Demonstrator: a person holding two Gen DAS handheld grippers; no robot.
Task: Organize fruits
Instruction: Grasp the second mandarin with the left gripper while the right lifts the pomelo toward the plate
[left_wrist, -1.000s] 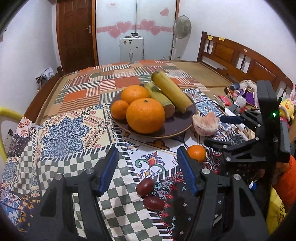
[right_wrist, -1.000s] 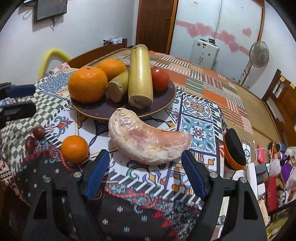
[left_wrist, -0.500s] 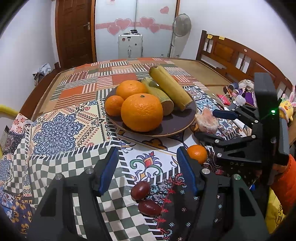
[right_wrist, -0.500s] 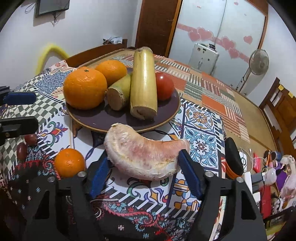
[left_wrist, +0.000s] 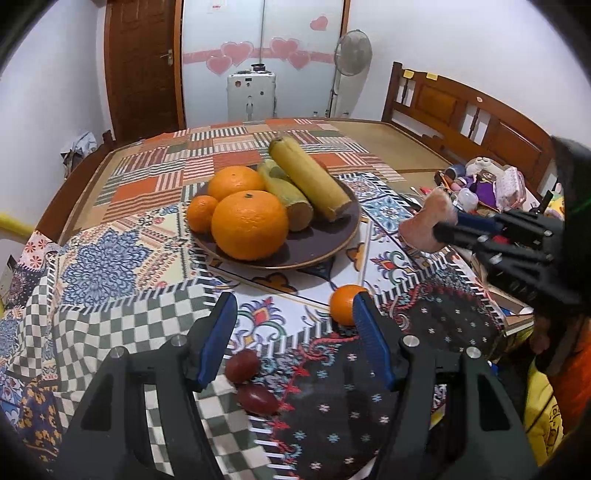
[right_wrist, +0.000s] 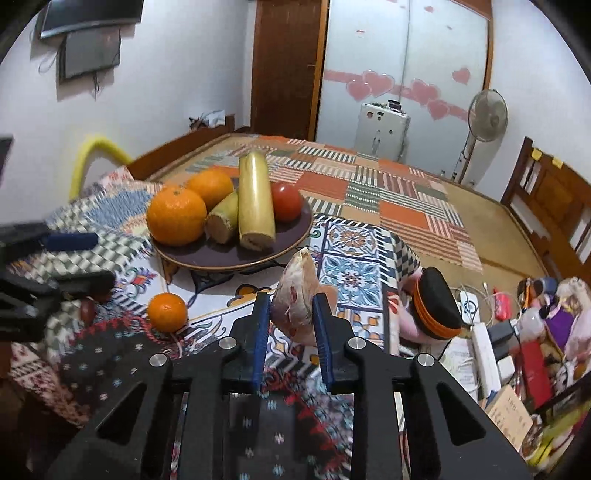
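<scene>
Right gripper clamped on pomelo segment, blue pads pressing both flanks, segment lifted clear of tablecloth, tip pointing up and forward toward plate. Long axis of segment roughly along the fingers, aimed at plate's near rim. Plate just ahead and slightly left of held segment; already loaded with big orange, second orange, two yellow cane-like sticks, tomato. Free space on plate looks like the near edge, in front of stick ends. From left view: segment right of plate, level with rim, not touching.

Left gripper apart, nothing between fingers, hanging over cloth on near side of plate. Small orange near of plate, just at inner side of left gripper's right finger, touch unclear. Two dark red fruits further from plate, low between the left fingers, lying on cloth.

Likely step: carry segment to plate, short forward-left move, lower onto bare near rim. Risk: soft segment slipping or rolling off rim. Left gripper nearer to small orange, right occupied
</scene>
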